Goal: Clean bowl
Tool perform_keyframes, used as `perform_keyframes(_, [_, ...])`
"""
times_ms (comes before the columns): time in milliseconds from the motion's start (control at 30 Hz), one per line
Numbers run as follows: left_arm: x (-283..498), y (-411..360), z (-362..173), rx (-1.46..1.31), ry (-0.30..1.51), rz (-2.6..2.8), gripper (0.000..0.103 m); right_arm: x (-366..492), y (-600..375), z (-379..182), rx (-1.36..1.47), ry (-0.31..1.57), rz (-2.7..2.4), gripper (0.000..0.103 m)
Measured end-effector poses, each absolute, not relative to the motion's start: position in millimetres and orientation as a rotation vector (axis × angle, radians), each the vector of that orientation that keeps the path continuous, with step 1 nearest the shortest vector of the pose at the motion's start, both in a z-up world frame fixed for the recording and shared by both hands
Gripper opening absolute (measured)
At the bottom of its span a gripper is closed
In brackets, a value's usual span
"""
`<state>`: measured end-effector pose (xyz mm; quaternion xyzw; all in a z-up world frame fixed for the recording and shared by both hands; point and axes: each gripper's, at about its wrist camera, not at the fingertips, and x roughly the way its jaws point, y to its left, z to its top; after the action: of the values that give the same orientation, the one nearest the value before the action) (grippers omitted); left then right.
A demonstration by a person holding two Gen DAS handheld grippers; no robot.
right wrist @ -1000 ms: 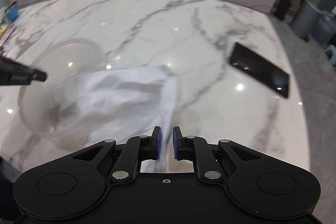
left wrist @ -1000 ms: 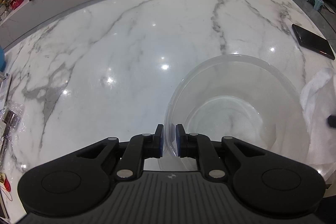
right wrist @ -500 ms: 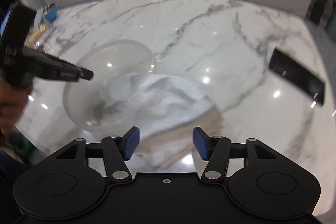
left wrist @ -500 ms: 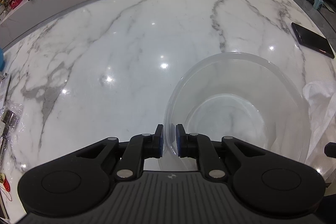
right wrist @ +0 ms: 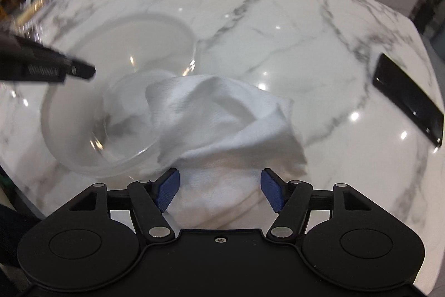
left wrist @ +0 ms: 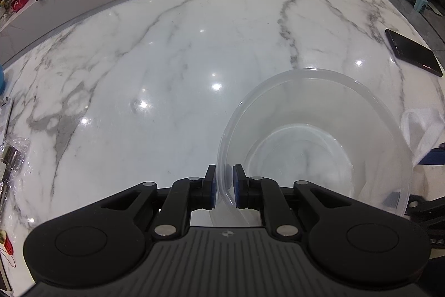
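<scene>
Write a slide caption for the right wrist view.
Right gripper open over white cloth beside clear bowl.

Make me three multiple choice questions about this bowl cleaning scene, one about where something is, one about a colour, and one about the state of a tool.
1. Where does the white cloth lie?
A. On the marble table, beside the clear bowl
B. On the black phone
C. On the floor

2. What colour are the pads on the right tool?
A. Red
B. Blue
C. Yellow

3. What is the left tool doing?
A. Hanging open above the bowl
B. Shut on the cloth
C. Shut on the bowl's rim

Answers:
1. A, the cloth is heaped on the marble against the bowl's side, with the black phone well apart.
2. B, both pads show blue in the right wrist view.
3. C, the clear rim passes between its two closed fingers in the left wrist view.
</scene>
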<state>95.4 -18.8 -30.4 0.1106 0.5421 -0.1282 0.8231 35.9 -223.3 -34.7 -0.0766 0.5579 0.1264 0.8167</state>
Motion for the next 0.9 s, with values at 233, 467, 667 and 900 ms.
perform_keyframes(233, [94.9,-18.3,-30.7,0.236,1.154,-0.278,0.011,37.1,-223.8,-52.0,-0.195,1.205,0.221,0.091])
perform_keyframes(467, [94.4,-18.3,-31.5,0.236,1.156,-0.278,0.011,48.5,-239.3,-61.5,-0.094,1.277,0.181,0.101])
perform_keyframes(667, [93.6,-18.5,-31.4,0.238,1.155,-0.28,0.012,44.0,-235.5,-57.5,-0.095,1.241,0.21,0.079])
perform_keyframes(900, [94.6,-17.9,-31.7,0.234,1.159,-0.281,0.012,38.8,-233.8,-46.1,-0.082,1.194,0.268,0.008])
